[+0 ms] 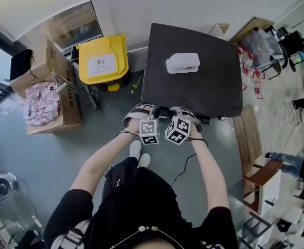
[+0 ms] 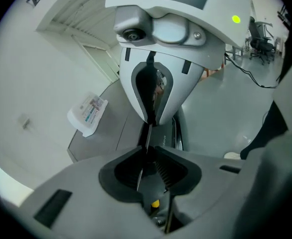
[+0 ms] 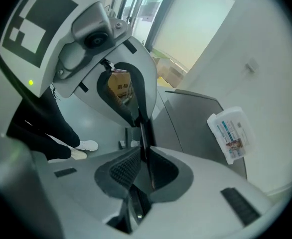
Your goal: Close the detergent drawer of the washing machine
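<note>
Grey floor [image 1: 48,154] underfoot: left gripper [image 2: 148,153], jaws slightly apart, faces right gripper [image 3: 142,156], jaws a narrow slit, neither visibly clamping anything, at the front edge of a dark washing machine [image 1: 193,87] at 12 o'clock. Its detergent drawer lies hidden beneath them. A yellow bin [image 1: 102,60] stands at 10 o'clock.

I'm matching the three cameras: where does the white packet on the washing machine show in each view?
Head view: the white packet lies upper centre.
Left gripper view: left of centre.
Right gripper view: right of centre.
Shared landmark: the washing machine's dark top beneath it.
</note>
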Demonstrator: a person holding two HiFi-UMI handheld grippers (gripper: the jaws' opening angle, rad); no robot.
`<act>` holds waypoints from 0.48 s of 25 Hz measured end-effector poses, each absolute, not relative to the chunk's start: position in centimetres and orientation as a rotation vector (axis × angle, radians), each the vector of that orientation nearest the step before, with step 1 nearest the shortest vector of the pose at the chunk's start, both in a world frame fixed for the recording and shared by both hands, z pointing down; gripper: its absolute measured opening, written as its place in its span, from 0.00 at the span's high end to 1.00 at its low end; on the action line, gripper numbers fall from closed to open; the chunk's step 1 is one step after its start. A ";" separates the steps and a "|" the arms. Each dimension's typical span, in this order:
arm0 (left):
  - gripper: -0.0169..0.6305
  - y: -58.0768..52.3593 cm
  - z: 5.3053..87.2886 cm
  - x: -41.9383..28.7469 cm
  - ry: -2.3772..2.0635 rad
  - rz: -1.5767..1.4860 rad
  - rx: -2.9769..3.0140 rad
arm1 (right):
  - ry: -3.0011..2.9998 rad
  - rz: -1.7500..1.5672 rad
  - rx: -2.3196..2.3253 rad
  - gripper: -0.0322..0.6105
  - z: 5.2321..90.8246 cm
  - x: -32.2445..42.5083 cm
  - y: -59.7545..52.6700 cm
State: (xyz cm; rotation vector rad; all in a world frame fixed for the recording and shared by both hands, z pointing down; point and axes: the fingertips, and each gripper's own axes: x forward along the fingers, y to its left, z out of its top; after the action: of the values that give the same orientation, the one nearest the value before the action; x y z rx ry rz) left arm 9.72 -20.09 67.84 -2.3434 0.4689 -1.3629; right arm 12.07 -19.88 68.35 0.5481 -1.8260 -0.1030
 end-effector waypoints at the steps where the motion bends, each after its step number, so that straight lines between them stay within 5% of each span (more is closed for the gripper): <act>1: 0.85 -20.1 68.0 9.7 0.493 -1.357 -2.341 | -1.819 -0.117 0.573 0.85 68.4 12.1 -19.9; 12: 0.85 -20.2 67.8 9.8 0.631 -1.305 -2.461 | -1.851 -0.139 0.773 0.70 67.3 12.6 -20.9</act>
State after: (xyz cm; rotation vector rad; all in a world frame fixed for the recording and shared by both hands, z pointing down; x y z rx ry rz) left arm 9.81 -20.22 67.76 -2.4614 0.6310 -1.3049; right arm 12.60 -20.91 67.26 0.7735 -1.8506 -0.1391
